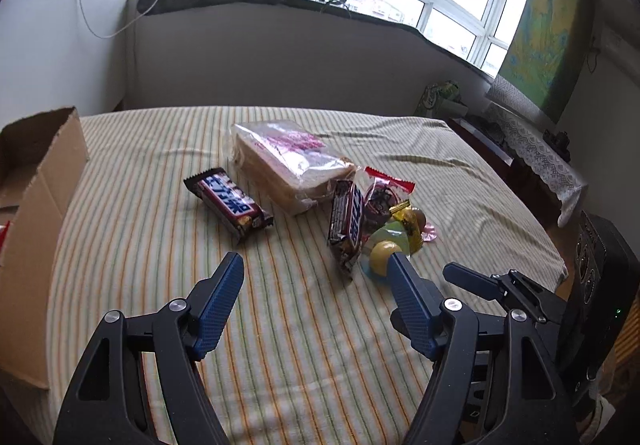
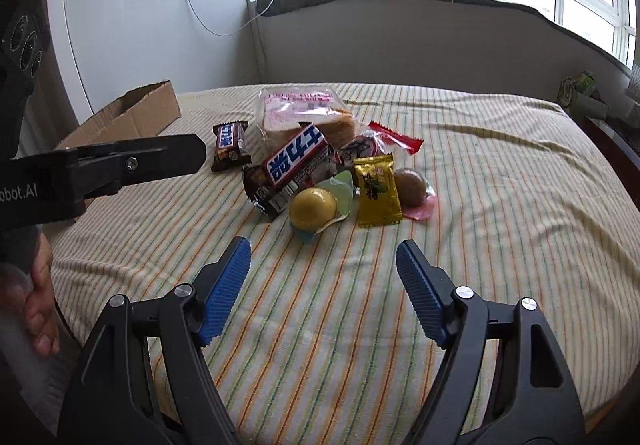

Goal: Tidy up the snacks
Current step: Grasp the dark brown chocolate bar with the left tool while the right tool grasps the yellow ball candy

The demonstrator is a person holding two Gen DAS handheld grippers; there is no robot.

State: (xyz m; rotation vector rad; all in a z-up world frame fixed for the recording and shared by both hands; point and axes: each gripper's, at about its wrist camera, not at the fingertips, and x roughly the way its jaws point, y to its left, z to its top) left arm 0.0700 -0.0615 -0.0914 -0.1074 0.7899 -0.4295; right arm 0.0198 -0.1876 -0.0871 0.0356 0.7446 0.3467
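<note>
Striped cloth (image 2: 480, 205) covers the table; snack pile (image 2: 320, 173) mid-table, cardboard box (image 2: 136, 117) at its left edge; left gripper (image 1: 316, 265) and right gripper (image 2: 324, 249) both wide, empty

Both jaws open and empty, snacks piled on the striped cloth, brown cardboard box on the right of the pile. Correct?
Not quite: the brown cardboard box sits left of the pile, as the right wrist view shows. The rest holds: left gripper and right gripper have open, empty jaws, snacks on the striped cloth.
</note>
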